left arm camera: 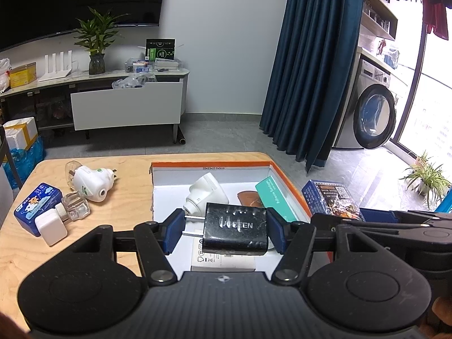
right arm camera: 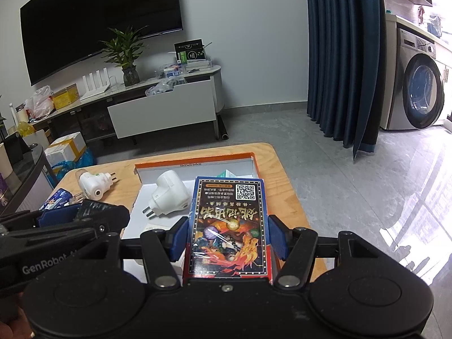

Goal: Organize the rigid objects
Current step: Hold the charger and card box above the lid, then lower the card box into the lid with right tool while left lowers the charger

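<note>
My left gripper (left arm camera: 224,230) is shut on a black UGREEN charger (left arm camera: 236,230) and holds it above the orange-rimmed white box (left arm camera: 209,164). My right gripper (right arm camera: 227,236) is shut on a blue card box (right arm camera: 230,226) wrapped in film, over the right side of the same box (right arm camera: 195,156). Inside the box lie a white plug adapter (left arm camera: 206,192), a teal carton (left arm camera: 275,197), a brown item (left arm camera: 250,197) and a white flat pack (left arm camera: 223,261). The card box also shows in the left wrist view (left arm camera: 329,197).
On the wooden table (left arm camera: 121,169) left of the box lie a white plug-in device (left arm camera: 91,182), a clear bottle (left arm camera: 75,206), a white cube charger (left arm camera: 50,226) and a blue carton (left arm camera: 34,204). A TV stand (left arm camera: 127,104), curtain and washing machine stand beyond.
</note>
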Demonstrator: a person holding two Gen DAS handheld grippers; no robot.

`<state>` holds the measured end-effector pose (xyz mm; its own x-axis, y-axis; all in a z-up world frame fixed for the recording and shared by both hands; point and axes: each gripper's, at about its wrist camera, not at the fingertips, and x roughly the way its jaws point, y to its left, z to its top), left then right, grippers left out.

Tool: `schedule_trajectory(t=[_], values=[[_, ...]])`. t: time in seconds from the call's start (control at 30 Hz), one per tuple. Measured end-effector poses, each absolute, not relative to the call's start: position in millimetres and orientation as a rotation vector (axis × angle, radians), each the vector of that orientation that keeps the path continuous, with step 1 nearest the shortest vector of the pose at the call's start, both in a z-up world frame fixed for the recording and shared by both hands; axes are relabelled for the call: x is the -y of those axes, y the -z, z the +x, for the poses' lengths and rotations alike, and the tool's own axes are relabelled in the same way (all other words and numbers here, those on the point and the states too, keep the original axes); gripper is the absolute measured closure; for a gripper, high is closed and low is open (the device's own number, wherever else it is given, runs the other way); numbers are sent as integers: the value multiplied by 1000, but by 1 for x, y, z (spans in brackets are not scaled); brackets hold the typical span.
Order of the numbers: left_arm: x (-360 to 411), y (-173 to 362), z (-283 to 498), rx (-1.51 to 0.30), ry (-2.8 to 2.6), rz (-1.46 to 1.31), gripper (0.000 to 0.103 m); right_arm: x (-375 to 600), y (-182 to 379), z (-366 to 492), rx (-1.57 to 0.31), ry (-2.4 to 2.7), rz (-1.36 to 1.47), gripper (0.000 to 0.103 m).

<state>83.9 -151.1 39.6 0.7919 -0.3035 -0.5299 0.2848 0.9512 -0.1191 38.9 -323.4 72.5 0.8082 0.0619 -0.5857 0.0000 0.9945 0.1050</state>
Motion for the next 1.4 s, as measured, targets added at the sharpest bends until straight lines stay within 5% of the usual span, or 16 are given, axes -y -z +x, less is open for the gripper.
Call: schedule_trajectory(t=[1.4], values=[[156,-20,125,-632,319,-39,41,306,-65,136,-700,-112,26,31]])
